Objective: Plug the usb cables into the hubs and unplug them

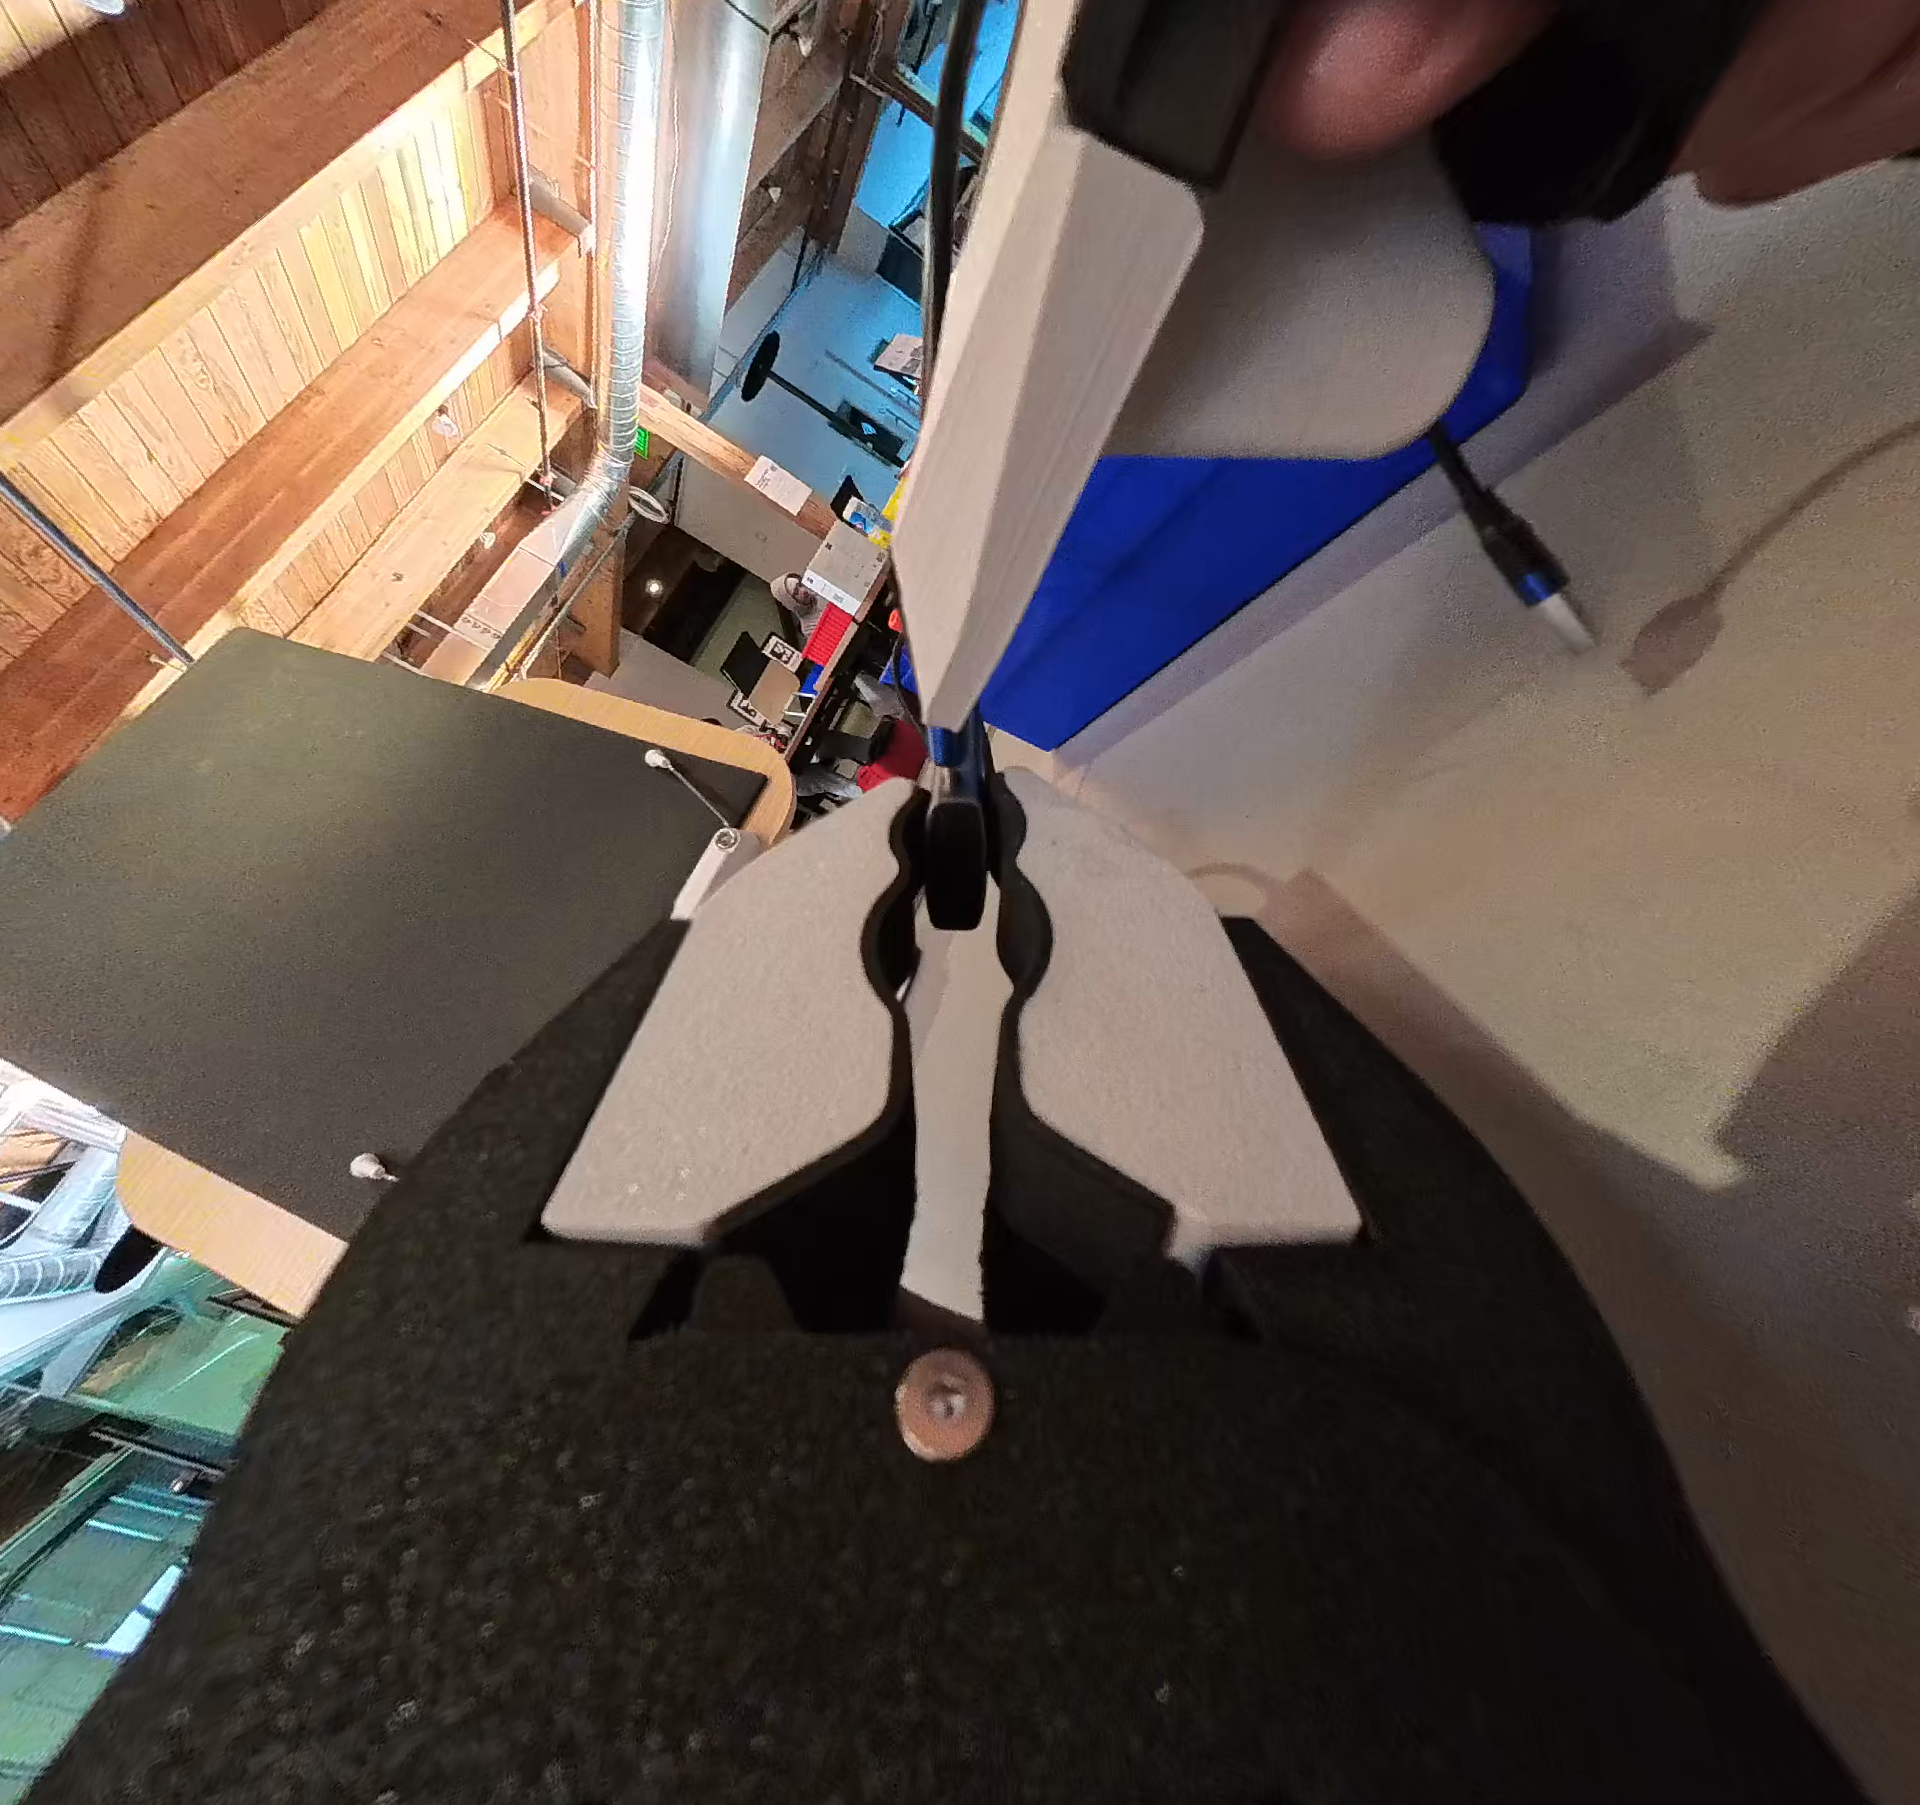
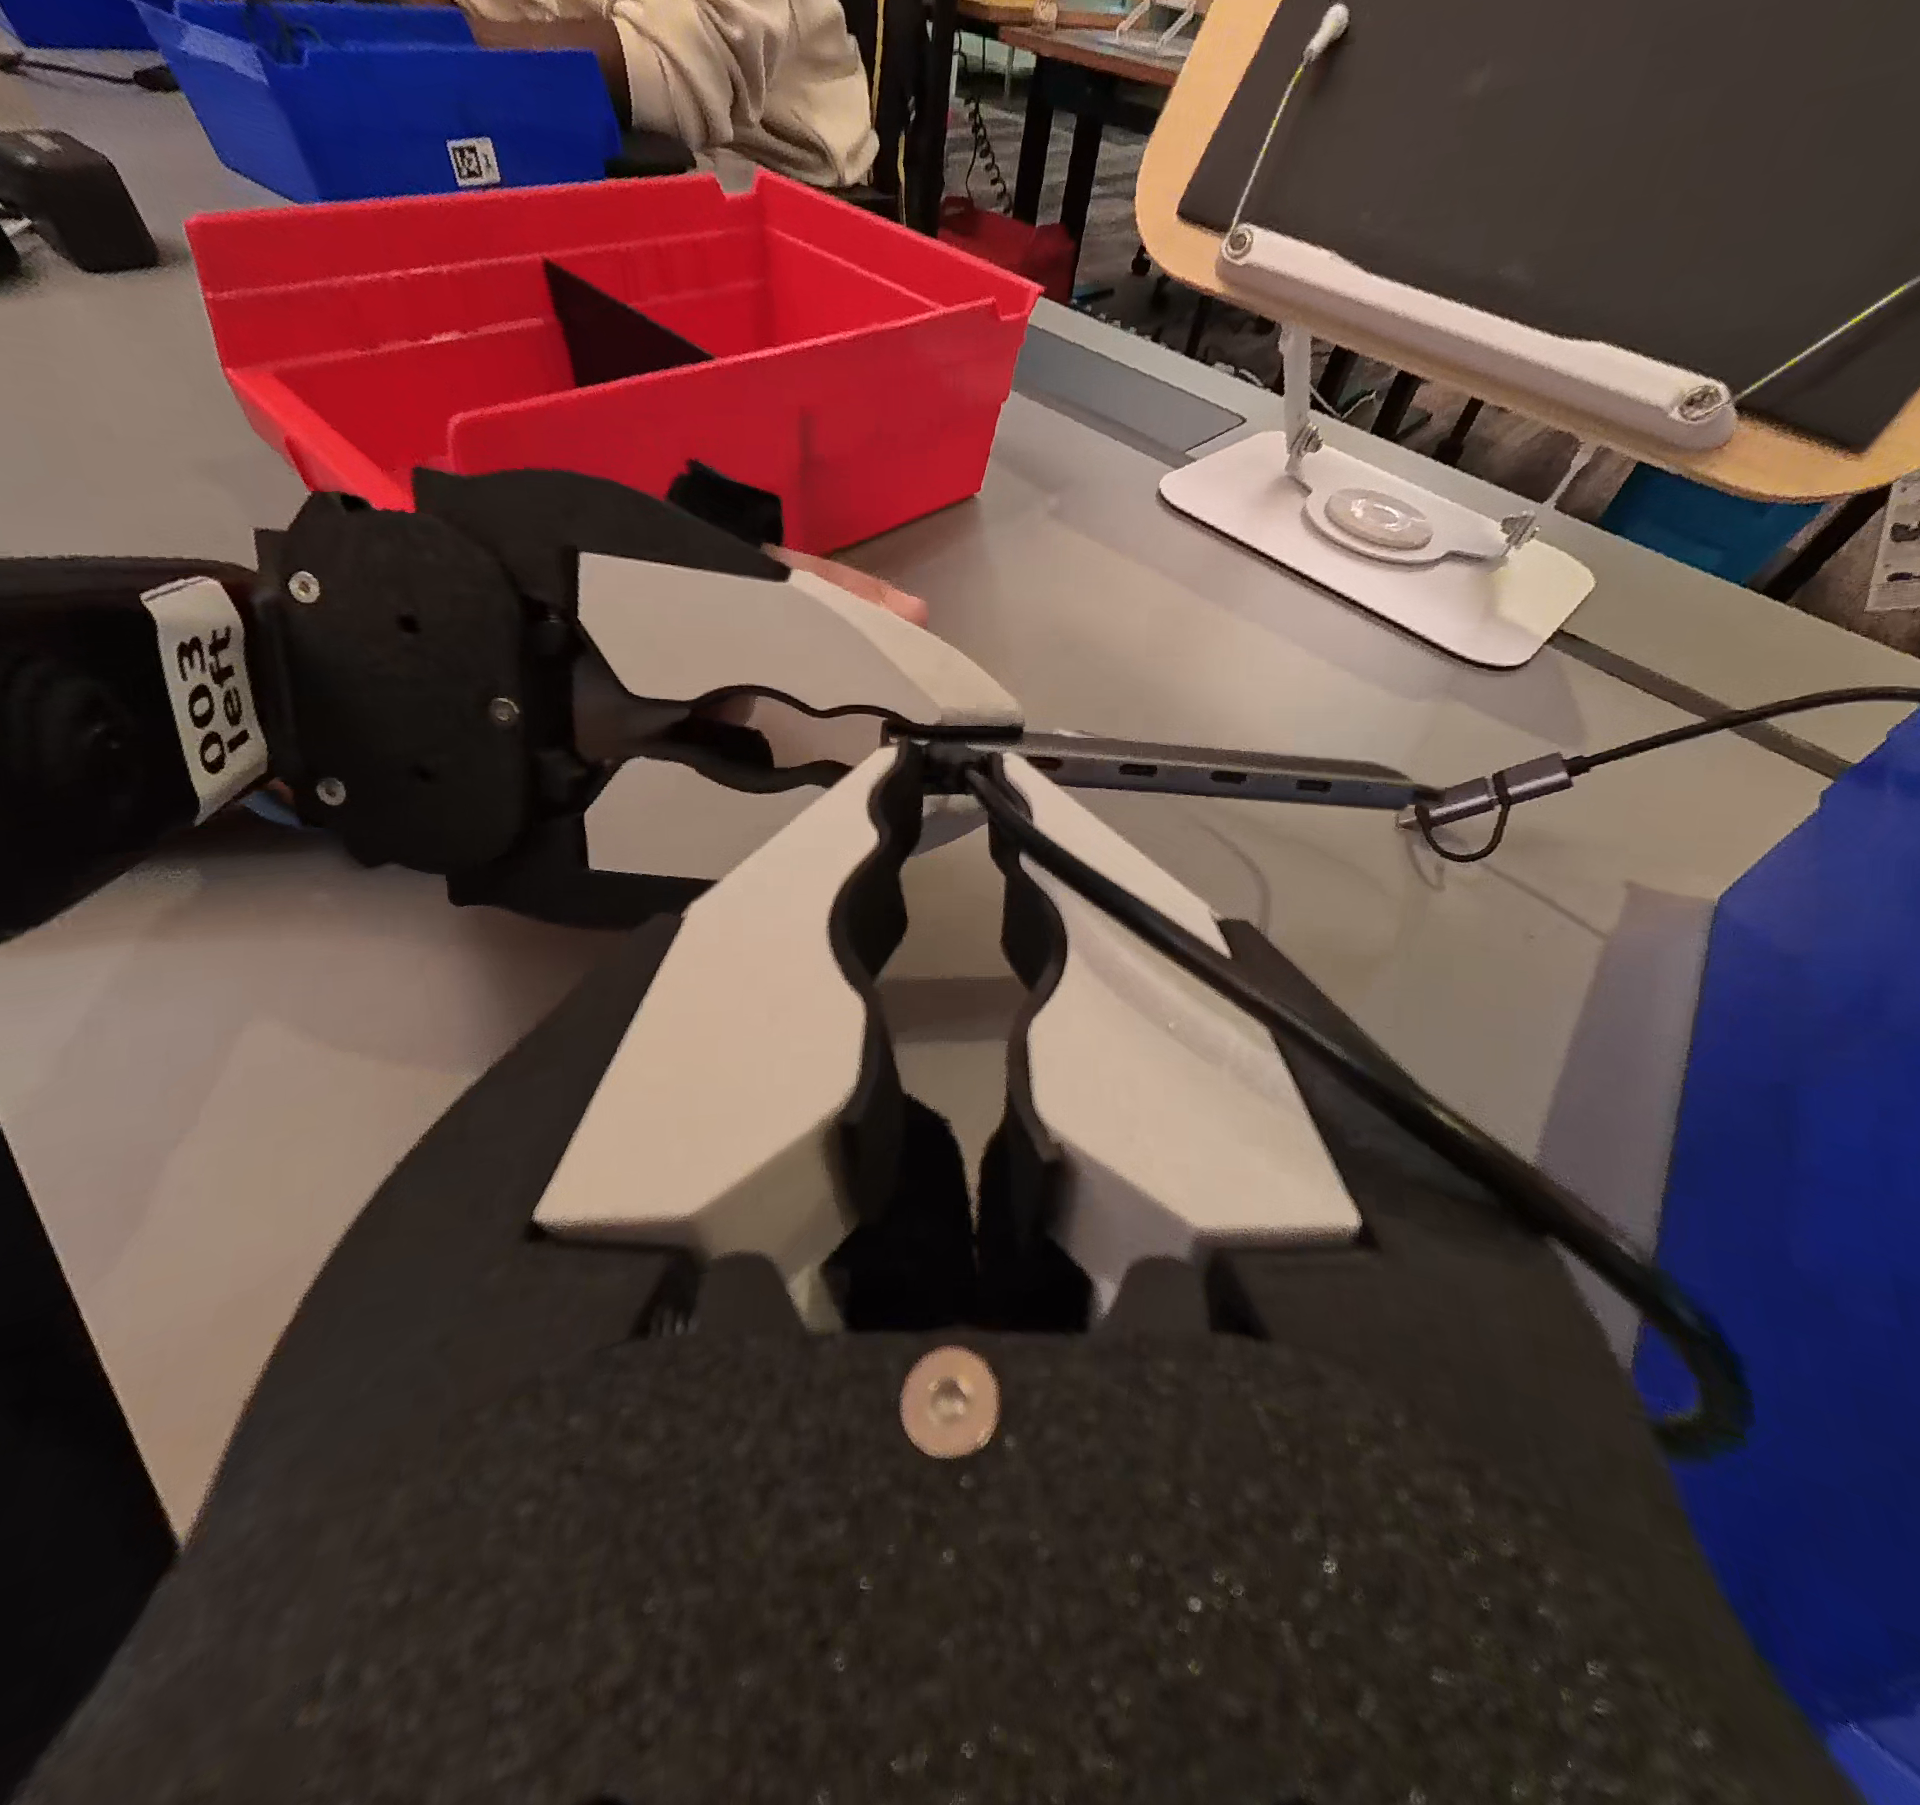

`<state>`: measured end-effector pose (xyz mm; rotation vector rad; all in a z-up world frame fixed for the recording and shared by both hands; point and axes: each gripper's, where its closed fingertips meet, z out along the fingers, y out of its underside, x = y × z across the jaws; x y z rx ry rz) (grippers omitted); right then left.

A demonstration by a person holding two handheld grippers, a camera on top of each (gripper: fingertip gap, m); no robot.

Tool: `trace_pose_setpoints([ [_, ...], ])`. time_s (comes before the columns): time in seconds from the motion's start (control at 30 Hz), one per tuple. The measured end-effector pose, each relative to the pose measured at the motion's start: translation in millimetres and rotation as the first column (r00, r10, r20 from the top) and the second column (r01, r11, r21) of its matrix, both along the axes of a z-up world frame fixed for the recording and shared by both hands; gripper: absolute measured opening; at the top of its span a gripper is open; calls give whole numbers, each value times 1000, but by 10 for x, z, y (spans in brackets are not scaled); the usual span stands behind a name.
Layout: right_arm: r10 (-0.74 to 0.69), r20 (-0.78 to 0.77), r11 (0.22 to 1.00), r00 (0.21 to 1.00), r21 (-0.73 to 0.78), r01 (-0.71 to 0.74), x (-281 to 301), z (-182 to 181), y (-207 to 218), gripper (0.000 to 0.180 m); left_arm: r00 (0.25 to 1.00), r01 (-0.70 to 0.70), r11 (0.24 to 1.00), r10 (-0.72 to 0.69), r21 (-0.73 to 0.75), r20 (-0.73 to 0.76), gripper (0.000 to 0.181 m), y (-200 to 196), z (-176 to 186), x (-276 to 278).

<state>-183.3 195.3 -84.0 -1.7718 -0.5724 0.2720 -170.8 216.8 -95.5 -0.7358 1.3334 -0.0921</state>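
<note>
USB hub (image 2: 1216,770), a slim grey bar with a row of ports along its side, is held above the grey table (image 2: 1143,612) at the centre of the right wrist view, running from about 9 o'clock to 3 o'clock. The left gripper (image 2: 951,729) reaches in from 9 o'clock and its pale fingers are closed on the hub's near end, gripping it flat. The right gripper (image 2: 945,768) points in from 6 o'clock, its fingers narrowed onto the black plug of a usb cable (image 2: 1299,1017) right at that same end of the hub; whether the plug is fully seated I cannot tell. The cable trails back over the right finger toward 4 o'clock and loops against a blue bin (image 2: 1808,1236). At the hub's far end, toward 3 o'clock, a small grey adapter (image 2: 1496,787) and thin black lead (image 2: 1714,727) run off to the right edge. A red bin (image 2: 623,342) sits on the table at 11 o'clock, and a tablet stand (image 2: 1382,540) at 2 o'clock. In the left wrist view the left gripper (image 1: 956,851) is seen clamped around a dark piece between its tips, with the right gripper's pale finger (image 1: 1039,353) coming down from 12 o'clock, and a loose blue-collared plug (image 1: 1527,560) lying on the table at 2 o'clock.
</note>
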Motion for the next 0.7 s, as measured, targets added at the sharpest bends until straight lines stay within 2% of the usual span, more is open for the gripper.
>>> trace_pose_setpoints([
  [0.27,-23,36,999,999,-39,24,-3,-102,-4,10,998,-26,998,23,-51,-57,9,11,-89,-3],
  [0.7,-22,24,997,999,-77,24,-13,-152,5,10,987,-104,994,108,40,-119,8,16,-127,-9],
])
